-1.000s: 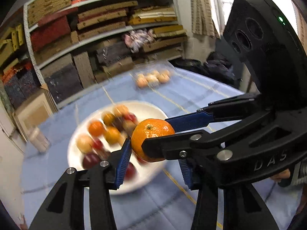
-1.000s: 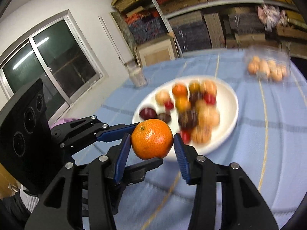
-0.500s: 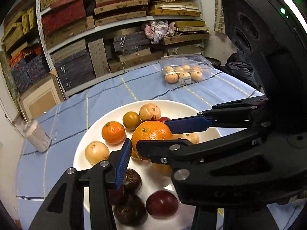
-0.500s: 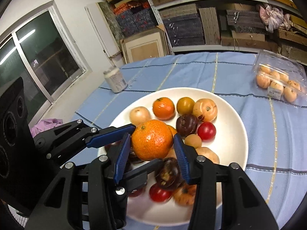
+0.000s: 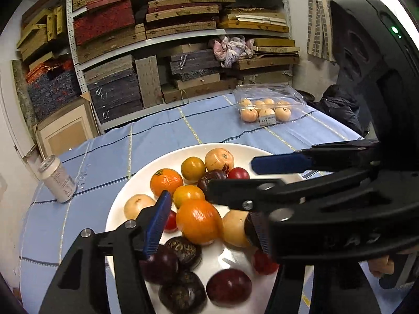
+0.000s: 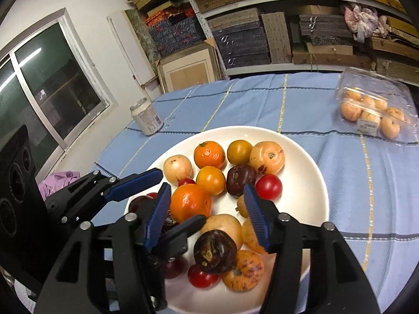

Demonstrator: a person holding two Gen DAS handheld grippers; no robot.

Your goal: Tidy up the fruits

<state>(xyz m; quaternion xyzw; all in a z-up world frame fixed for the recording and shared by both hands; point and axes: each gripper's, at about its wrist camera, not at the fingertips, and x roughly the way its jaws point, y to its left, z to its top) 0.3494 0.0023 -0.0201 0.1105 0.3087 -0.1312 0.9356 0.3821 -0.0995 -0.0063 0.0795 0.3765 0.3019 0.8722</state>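
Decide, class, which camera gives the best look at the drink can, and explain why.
The right wrist view. There the can stands whole and unblocked on the cloth behind the plate, its label facing the camera. The left wrist view also shows it, but near the frame's edge, leaning from lens distortion.

Blue-clothed table (image 6: 262,99) carries white plate (image 6: 311,167), can (image 6: 146,117), clear fruit box (image 6: 377,110).

The left gripper (image 5: 209,225) and the right gripper (image 6: 207,214) were held tilted downward, close together, their fingers crossed over one another. The jaws of both were being opened, and nothing was pressed by the blue pads (image 6: 255,218). A person's fingers (image 5: 378,268) were seen behind the right gripper.
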